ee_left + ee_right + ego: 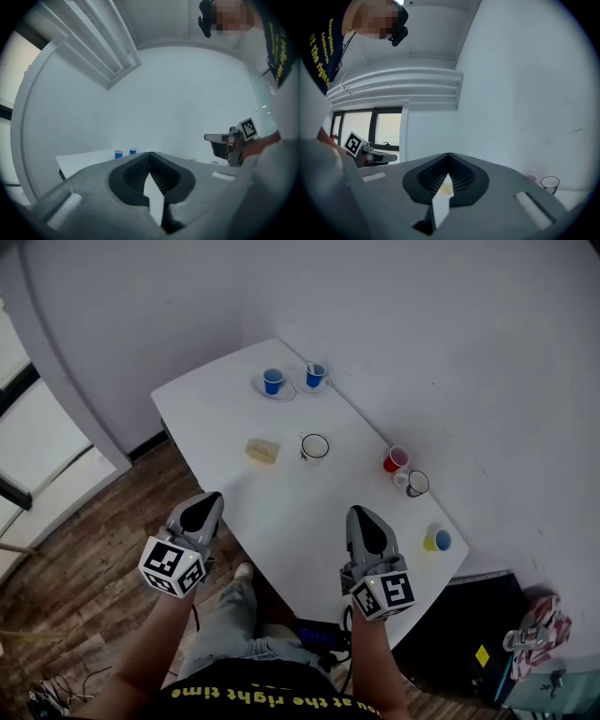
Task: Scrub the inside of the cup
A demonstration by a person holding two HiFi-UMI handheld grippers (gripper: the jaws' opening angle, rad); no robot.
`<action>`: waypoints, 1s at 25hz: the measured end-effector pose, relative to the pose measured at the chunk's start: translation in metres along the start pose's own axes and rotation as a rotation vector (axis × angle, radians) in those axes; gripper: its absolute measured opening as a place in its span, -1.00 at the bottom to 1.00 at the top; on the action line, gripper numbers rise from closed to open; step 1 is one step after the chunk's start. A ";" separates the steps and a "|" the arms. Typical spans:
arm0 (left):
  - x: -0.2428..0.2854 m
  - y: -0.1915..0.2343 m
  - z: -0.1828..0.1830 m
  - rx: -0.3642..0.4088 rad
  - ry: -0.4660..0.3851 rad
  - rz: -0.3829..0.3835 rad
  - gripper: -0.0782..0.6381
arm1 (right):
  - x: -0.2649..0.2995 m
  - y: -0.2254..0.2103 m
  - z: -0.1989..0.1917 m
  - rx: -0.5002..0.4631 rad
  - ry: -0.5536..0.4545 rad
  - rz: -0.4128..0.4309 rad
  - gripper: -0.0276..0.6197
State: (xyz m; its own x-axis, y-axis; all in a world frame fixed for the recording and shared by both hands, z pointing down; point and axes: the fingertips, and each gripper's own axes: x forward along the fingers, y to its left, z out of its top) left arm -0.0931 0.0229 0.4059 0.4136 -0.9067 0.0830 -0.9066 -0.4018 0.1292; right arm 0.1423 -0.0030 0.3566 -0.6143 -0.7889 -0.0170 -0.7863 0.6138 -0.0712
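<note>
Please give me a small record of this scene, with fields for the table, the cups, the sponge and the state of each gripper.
surface: white rectangular table
far end: blue cup on a saucer; second blue cup on a saucer
middle: white mug with dark rim, upright; pale yellow sponge to its left, apart from it
right edge: red cup; clear cup with dark rim; yellow cup with blue inside
grippers: left gripper shut, empty; right gripper shut, empty
scrubbing: not yet begun
</note>
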 end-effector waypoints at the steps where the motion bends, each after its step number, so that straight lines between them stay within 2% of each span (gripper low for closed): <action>1: 0.008 0.006 0.001 -0.002 0.002 -0.006 -0.78 | 0.007 0.000 0.000 -0.003 0.002 0.004 -0.90; 8: 0.067 0.044 0.010 0.007 0.023 -0.070 -0.78 | 0.057 -0.017 0.000 0.012 0.009 -0.030 -0.90; 16: 0.132 0.085 0.013 0.025 0.050 -0.151 -0.78 | 0.103 -0.046 -0.009 0.039 0.020 -0.109 -0.90; 22: 0.169 0.102 0.013 0.049 0.064 -0.210 -0.78 | 0.128 -0.063 -0.018 0.052 0.021 -0.157 -0.90; 25: 0.181 0.108 0.010 0.053 0.066 -0.225 -0.78 | 0.136 -0.068 -0.030 0.053 0.053 -0.169 -0.89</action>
State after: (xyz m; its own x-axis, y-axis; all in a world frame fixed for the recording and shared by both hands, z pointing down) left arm -0.1169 -0.1855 0.4252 0.6085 -0.7840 0.1225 -0.7935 -0.6004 0.0996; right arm 0.1100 -0.1515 0.3891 -0.4771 -0.8773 0.0523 -0.8751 0.4687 -0.1209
